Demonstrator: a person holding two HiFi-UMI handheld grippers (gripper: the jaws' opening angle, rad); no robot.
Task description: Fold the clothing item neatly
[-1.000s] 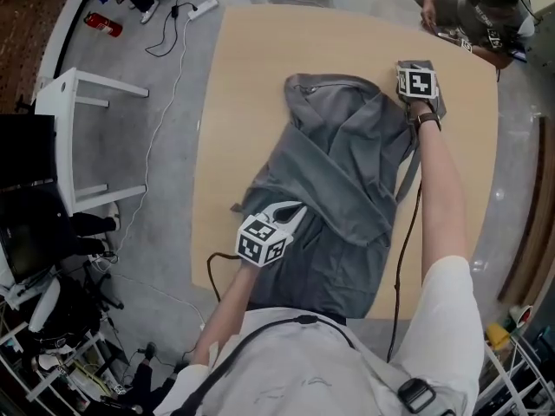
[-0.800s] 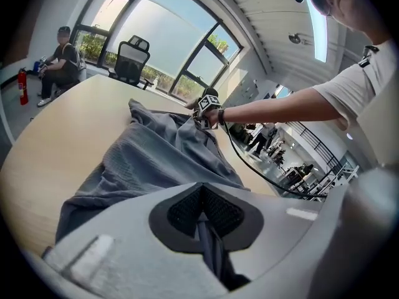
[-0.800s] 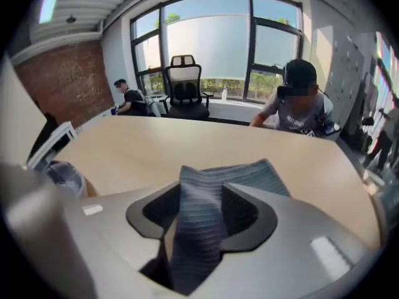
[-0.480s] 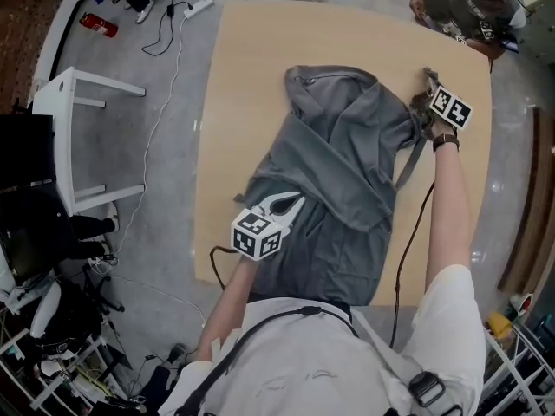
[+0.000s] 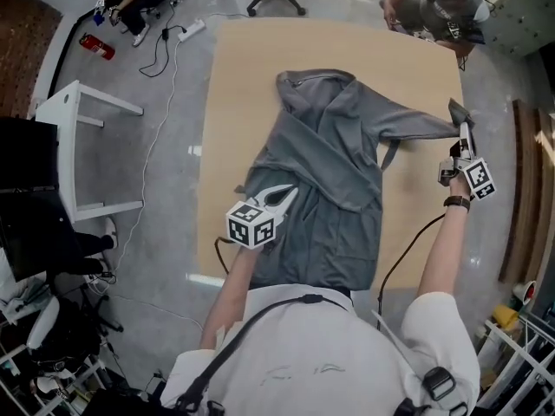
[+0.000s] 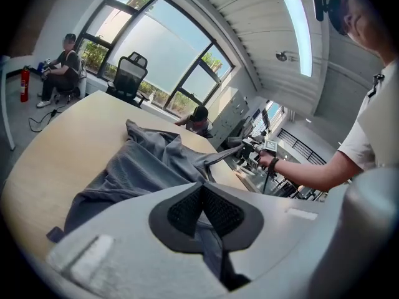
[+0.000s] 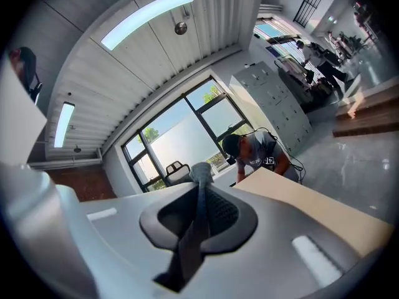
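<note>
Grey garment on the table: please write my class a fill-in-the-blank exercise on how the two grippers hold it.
1. The right gripper has its jaws shut on the grey garment's ____.
2. In the head view, that part is stretched toward the table's ____ edge.
3. The left gripper's jaws are ____ on the garment's left side.
Missing words: sleeve; right; shut.

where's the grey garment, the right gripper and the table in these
grey garment [image 5: 329,167], head view, on the middle of its body.
right gripper [image 5: 463,133], head view, midway between its fingertips.
table [image 5: 247,72], head view, on the bare top to the left of the collar.
</note>
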